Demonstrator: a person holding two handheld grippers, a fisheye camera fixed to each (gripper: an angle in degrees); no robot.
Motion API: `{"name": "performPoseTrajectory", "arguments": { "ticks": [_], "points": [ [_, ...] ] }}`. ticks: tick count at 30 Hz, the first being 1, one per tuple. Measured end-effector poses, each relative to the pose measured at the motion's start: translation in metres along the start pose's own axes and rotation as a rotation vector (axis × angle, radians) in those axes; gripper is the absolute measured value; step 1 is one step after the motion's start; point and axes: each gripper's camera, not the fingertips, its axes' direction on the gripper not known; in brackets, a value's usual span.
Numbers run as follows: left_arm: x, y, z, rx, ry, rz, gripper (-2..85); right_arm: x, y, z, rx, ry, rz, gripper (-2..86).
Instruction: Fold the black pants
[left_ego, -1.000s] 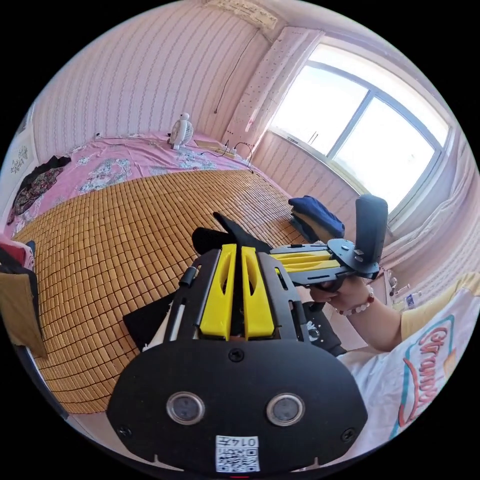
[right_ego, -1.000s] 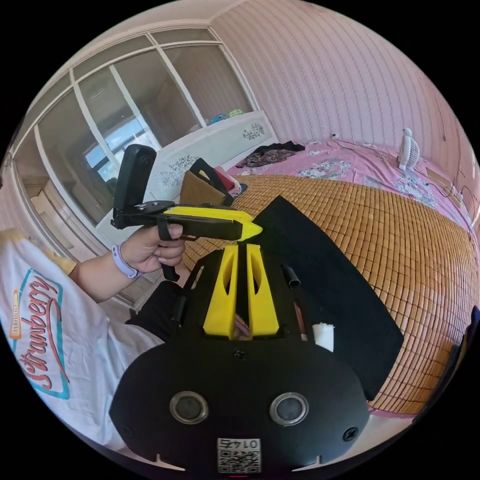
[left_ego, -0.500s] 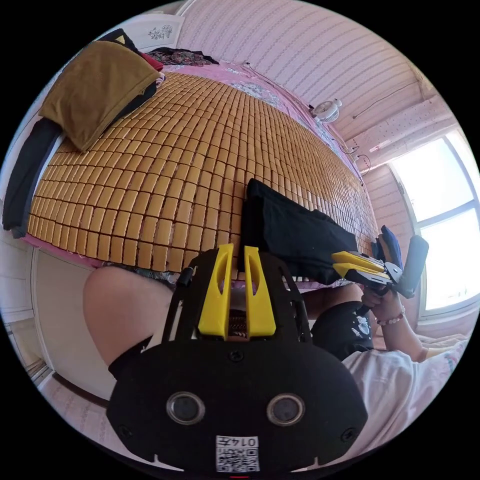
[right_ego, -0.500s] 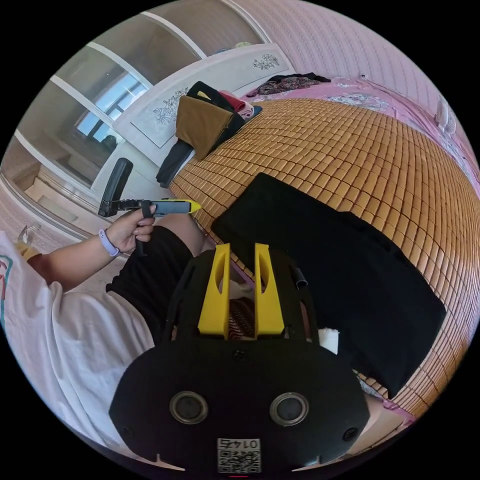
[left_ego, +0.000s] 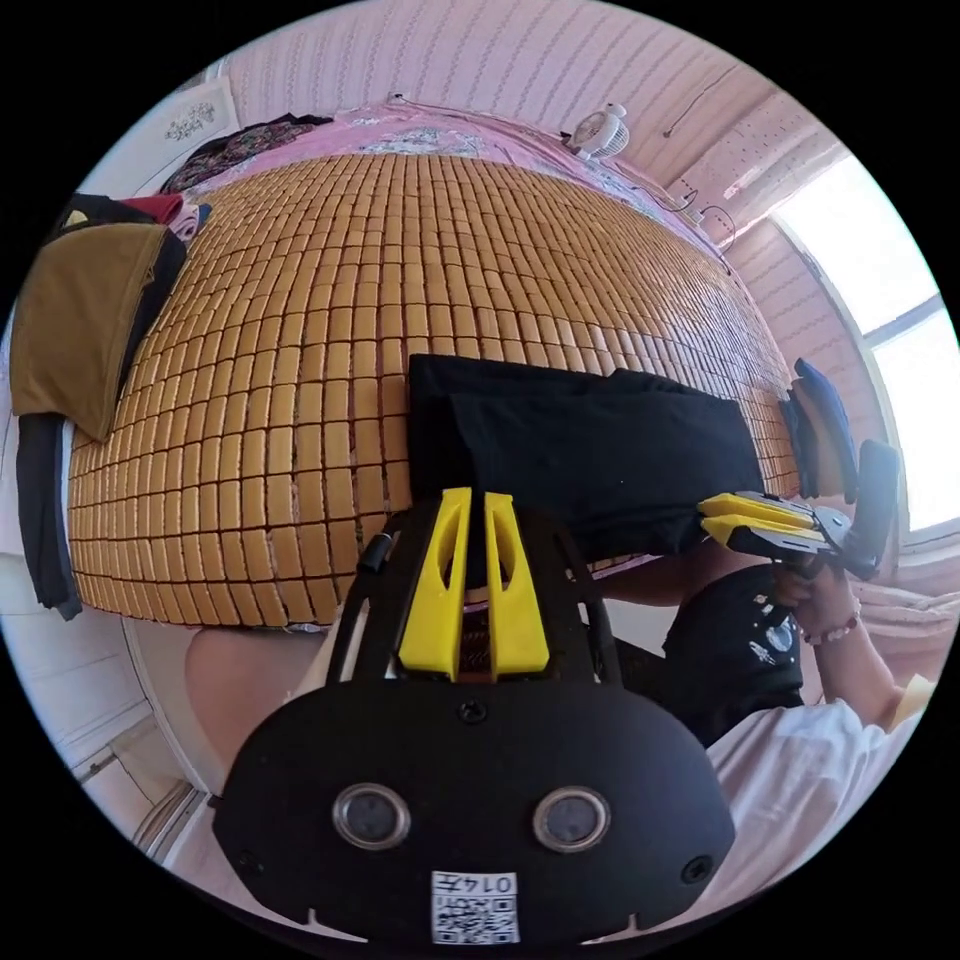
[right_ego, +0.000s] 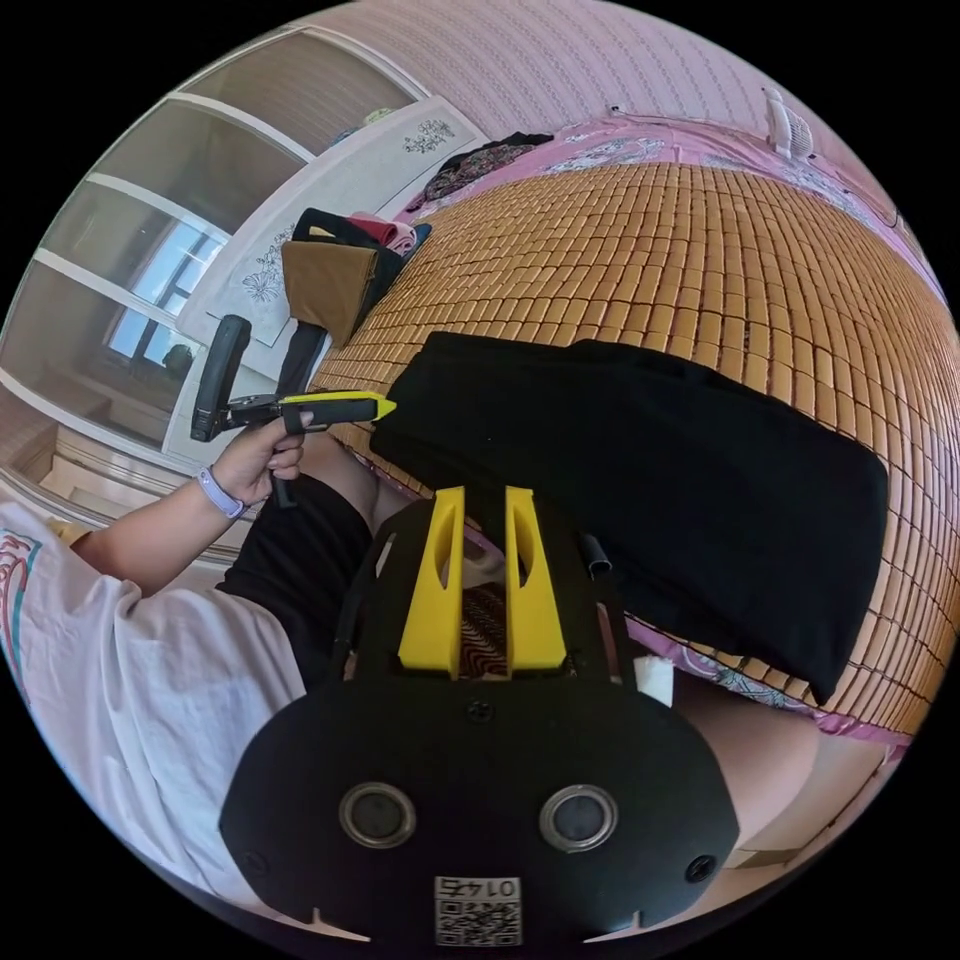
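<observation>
Black pants (left_ego: 590, 455) folded into flat rectangle, centre of left gripper view, lying on bamboo mat (left_ego: 330, 300) at its near edge. In right gripper view, pants (right_ego: 650, 480) span centre to right.

Left gripper (left_ego: 470, 500): jaws slightly parted, empty, just short of pants. Right gripper (right_ego: 480, 495): jaws parted, nothing held.

Judgement: fold looks laid down, grippers released. Next: either one more fold or stop; would need regrasp at edge.

Brown garment pile (left_ego: 75, 310) at left edge, well apart.

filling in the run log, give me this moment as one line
black pants: folded, flat on mat | left gripper: empty | right gripper: empty
</observation>
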Motion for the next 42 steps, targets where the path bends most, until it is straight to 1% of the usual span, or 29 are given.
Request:
{"name": "performPoseTrajectory", "arguments": {
  "ticks": [4,6,8,9,11,12,13,14,15,16,18,20,24,26,27,28,29,30,33,35,36,37,38,40,42],
  "points": [
    [0.020,-0.007,-0.033,0.122,-0.030,0.068,0.2,0.001,-0.005,-0.014,0.021,0.008,0.019,6.6],
    [0.016,-0.006,-0.050,0.193,-0.015,0.044,0.0,-0.001,-0.006,-0.028,0.052,0.019,0.026,6.6],
    [0.002,-0.002,-0.054,0.215,0.017,-0.014,-0.1,-0.003,-0.007,-0.039,0.080,0.044,0.030,6.8],
    [-0.009,0.000,-0.044,0.185,0.027,-0.055,-0.2,-0.003,-0.006,-0.044,0.091,0.068,0.037,7.1],
    [-0.026,0.002,-0.012,0.067,0.026,-0.111,-0.3,0.000,-0.006,-0.049,0.091,0.125,0.045,7.8],
    [-0.037,0.005,0.009,-0.004,-0.024,-0.166,-0.5,0.005,-0.006,-0.053,0.092,0.191,0.075,8.5],
    [-0.046,0.009,0.021,-0.036,-0.114,-0.209,-0.8,0.008,-0.006,-0.056,0.091,0.220,0.093,8.9],
    [-0.050,0.011,0.026,-0.049,-0.140,-0.219,-0.8,0.015,-0.005,-0.062,0.092,0.266,0.126,9.7],
    [-0.056,0.017,0.027,-0.015,-0.108,-0.227,-0.9,0.020,-0.004,-0.069,0.101,0.305,0.156,10.8],
    [-0.063,0.019,0.026,-0.014,-0.059,-0.268,-0.9,0.023,-0.003,-0.072,0.104,0.325,0.170,11.4],
    [-0.069,0.020,0.024,-0.029,-0.037,-0.305,-1.0,0.036,0.000,-0.080,0.096,0.386,0.236,12.7],
    [-0.066,0.024,0.016,0.015,-0.016,-0.288,-1.0,0.046,0.001,-0.082,0.093,0.401,0.300,13.3],
    [-0.038,0.022,0.004,0.099,0.106,-0.176,-1.0,0.063,-0.007,-0.067,0.036,0.378,0.404,13.5],
    [-0.021,0.017,0.011,0.086,0.100,-0.115,-1.0,0.066,-0.014,-0.058,0.004,0.359,0.430,13.1],
    [-0.013,0.014,0.022,0.038,0.071,-0.082,-1.0,0.064,-0.018,-0.054,-0.003,0.355,0.437,12.5],
    [-0.008,0.011,0.036,-0.030,0.025,-0.060,-1.0,0.061,-0.021,-0.054,0.001,0.367,0.434,12.2],
    [-0.007,0.010,0.041,-0.041,0.015,-0.045,-1.0,0.055,-0.026,-0.052,-0.005,0.368,0.412,11.6],
    [-0.009,0.011,0.041,-0.014,0.029,-0.033,-1.0,0.049,-0.030,-0.052,-0.013,0.385,0.399,11.3],
    [-0.026,0.010,0.041,-0.059,0.057,-0.082,-1.0,0.031,-0.041,-0.046,-0.042,0.361,0.325,11.0],
    [-0.035,0.012,0.039,-0.063,-0.006,-0.077,-1.0,0.018,-0.048,-0.039,-0.066,0.293,0.276,10.9],
    [-0.042,0.015,0.036,-0.058,-0.074,-0.082,-1.0,0.008,-0.053,-0.033,-0.086,0.246,0.238,10.7],
    [-0.051,0.017,0.033,-0.047,-0.152,-0.112,-1.0,0.003,-0.056,-0.030,-0.095,0.220,0.216,10.6],
    [-0.056,0.019,0.030,-0.036,-0.187,-0.139,-1.0,-0.007,-0.062,-0.027,-0.107,0.189,0.181,10.1],
    [-0.068,0.025,0.009,0.054,-0.276,-0.184,-1.0,-0.021,-0.070,-0.028,-0.086,0.216,0.140,8.9],
    [-0.067,0.032,-0.011,0.145,-0.236,-0.175,-1.0,-0.039,-0.083,-0.034,-0.048,0.312,0.075,6.5]
  ]
}}
